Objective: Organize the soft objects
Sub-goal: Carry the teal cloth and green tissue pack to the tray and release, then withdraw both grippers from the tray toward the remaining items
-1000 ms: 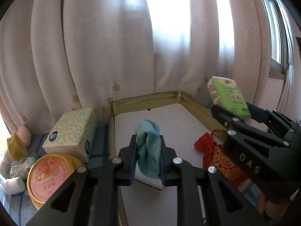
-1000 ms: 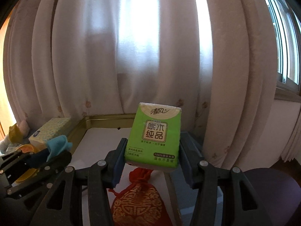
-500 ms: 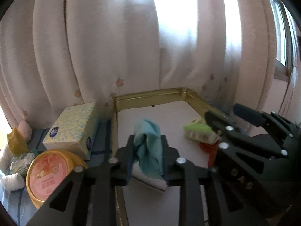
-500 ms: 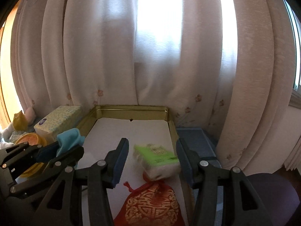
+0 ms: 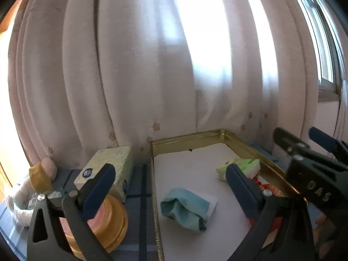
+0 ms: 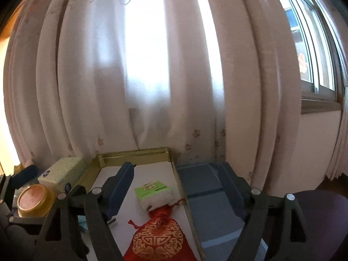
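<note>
1. With both jaws just opened and nothing between them, left tool point(image 5: 171, 187) hangs above teal cloth point(image 5: 184, 208) in gold tray point(image 5: 189, 137)
2. Right tool point(image 6: 176, 187) stands released over green tissue pack point(image 6: 155, 192), nearer it

And both grips are off! The left tool point(image 5: 170, 182), clamped on the teal cloth point(image 5: 187, 208) a second ago, has just been opening and now stands wide, with nothing pressed between its pads; the cloth has dropped and lies crumpled on the white liner of the gold tray point(image 5: 187, 138), near its left wall. Over on the right, the right tool point(image 6: 176, 187) has just been opening too: the green tissue pack point(image 6: 155, 193), held upright a second ago, now lies flat in the tray by the right wall, its near edge against the top of the red pouch point(image 6: 158, 237).
</note>
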{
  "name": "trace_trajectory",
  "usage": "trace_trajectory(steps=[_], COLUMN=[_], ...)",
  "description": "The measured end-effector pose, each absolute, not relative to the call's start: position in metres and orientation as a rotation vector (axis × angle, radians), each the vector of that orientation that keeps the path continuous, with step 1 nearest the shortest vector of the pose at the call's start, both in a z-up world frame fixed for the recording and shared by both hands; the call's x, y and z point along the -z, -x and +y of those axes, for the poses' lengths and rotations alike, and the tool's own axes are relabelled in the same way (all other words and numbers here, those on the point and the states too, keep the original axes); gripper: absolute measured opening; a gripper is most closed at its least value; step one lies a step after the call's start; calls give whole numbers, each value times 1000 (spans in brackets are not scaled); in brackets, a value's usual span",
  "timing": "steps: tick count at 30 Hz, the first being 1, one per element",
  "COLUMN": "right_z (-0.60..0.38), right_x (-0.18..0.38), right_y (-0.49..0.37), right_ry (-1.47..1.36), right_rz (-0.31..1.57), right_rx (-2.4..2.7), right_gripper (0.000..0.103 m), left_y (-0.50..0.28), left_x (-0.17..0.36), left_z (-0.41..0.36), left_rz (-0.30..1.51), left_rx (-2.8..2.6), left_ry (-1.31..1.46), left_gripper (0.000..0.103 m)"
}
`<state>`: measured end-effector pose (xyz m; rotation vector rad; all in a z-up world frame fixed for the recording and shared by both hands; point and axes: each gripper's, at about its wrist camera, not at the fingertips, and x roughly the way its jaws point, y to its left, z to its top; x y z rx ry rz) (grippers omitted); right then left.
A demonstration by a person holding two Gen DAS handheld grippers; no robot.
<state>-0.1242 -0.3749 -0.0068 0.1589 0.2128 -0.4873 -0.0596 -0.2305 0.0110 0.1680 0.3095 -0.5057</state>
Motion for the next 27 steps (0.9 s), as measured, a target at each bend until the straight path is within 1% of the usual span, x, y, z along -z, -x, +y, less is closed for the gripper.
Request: trace_trajectory(steps=[16,27], right_z=[-367,-352], right_x=[5,6], right_y=[144,151], right_ry=[-184,-205], right_rz=[142,140], right_rx=[575,587], right_gripper=[82,82], left_y=[52,49], left_x=[-9,-9], left_z=[-204,-175], left_rz=[327,324], left_rx=[429,401], left_ry=[-109,-96], left_gripper=[103,103])
